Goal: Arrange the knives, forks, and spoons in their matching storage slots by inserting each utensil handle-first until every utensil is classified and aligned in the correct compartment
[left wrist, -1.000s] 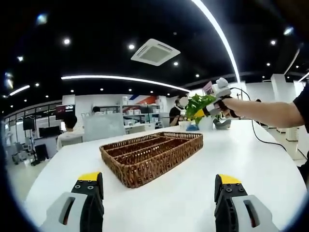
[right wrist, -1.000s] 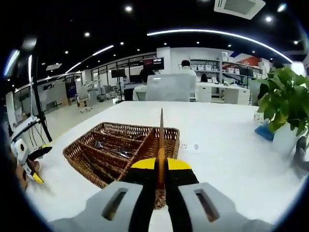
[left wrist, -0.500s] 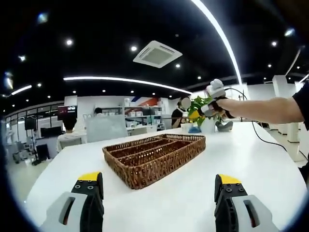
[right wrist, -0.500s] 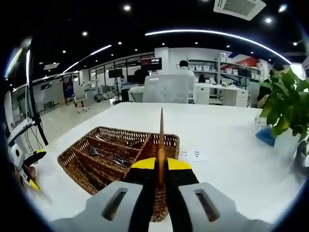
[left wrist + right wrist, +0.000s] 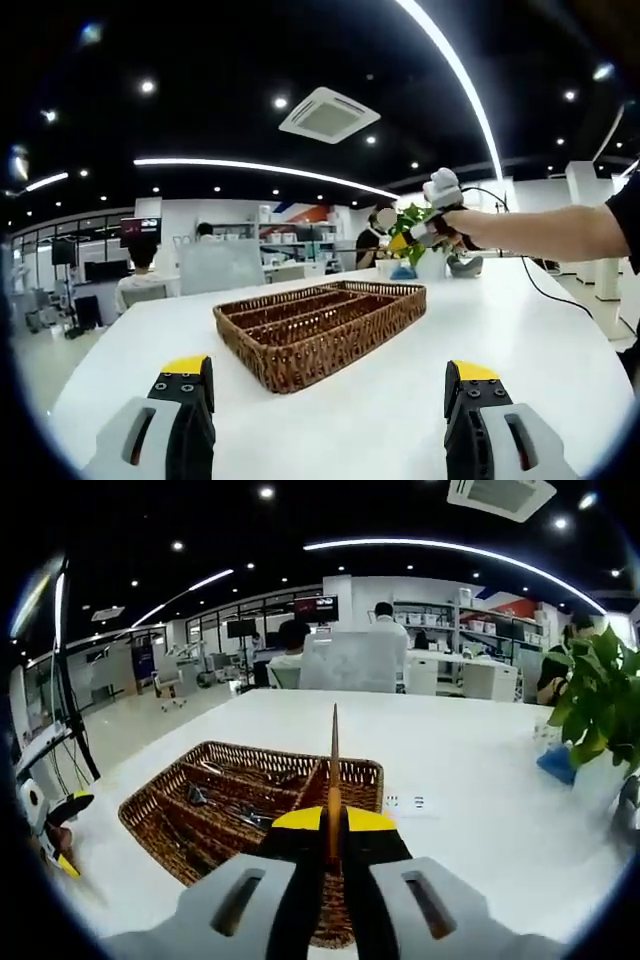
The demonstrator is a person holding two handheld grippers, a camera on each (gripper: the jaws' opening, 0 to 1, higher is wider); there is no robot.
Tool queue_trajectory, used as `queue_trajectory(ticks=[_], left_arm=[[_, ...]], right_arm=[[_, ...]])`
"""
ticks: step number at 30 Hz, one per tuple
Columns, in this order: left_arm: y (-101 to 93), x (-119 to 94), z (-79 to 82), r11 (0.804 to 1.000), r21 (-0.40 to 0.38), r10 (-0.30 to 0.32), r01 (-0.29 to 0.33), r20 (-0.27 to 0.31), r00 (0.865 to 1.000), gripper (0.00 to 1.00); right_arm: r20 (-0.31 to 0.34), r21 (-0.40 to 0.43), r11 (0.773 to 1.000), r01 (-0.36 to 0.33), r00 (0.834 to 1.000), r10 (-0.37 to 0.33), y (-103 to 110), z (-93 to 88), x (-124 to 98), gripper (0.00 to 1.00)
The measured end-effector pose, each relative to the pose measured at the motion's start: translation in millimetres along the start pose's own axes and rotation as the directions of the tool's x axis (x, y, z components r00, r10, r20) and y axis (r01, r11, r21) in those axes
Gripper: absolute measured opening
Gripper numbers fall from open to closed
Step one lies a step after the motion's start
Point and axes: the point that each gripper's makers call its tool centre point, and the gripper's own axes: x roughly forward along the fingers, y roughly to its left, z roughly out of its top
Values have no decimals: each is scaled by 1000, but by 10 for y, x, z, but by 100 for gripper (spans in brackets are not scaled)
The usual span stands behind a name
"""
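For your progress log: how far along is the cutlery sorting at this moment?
Done: some metal utensils already lie in the wicker tray. In hand: the right gripper is shut on a thin utensil, seen edge-on, held above the tray. The left gripper is open, holding nothing. Left: slotting that utensil; I cannot tell whether others remain.

Open-plan office; black ceiling with strip lights (image 5: 450,70) and air vent (image 5: 328,114); desks with monitors (image 5: 310,608); shelves (image 5: 430,615); seated people.

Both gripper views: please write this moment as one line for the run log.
left gripper: open, low over table | right gripper: shut on utensil, above wicker tray | tray: some utensils inside
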Motion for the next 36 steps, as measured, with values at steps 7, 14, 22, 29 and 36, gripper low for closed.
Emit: queue_trajectory(ticks=[7,14,22,29,36], left_arm=[[-1,-2,15,1000,-3,-3,3,5,1000,100],[-1,1,8,1000,-6,-4,4,4,1000,100],[-9,7,13,1000,-10,-10,10,4,1000,100],[-3,10,9,1000,-8,-6,6,3,1000,100],[-12,16,12,1000,-8,-9,9,4,1000,100]], right_arm=[[-30,-42,999,21,999,-22,-22,-127,37,4],[-66,-52,998,25,997,-29,-47,-294,87,3],[-96,-60,998,19,995,-25,-18,-431,109,3],[-131,-88,996,24,991,-36,-41,-533,122,3],[-146,-83,996,19,989,-31,-42,-601,92,3]])
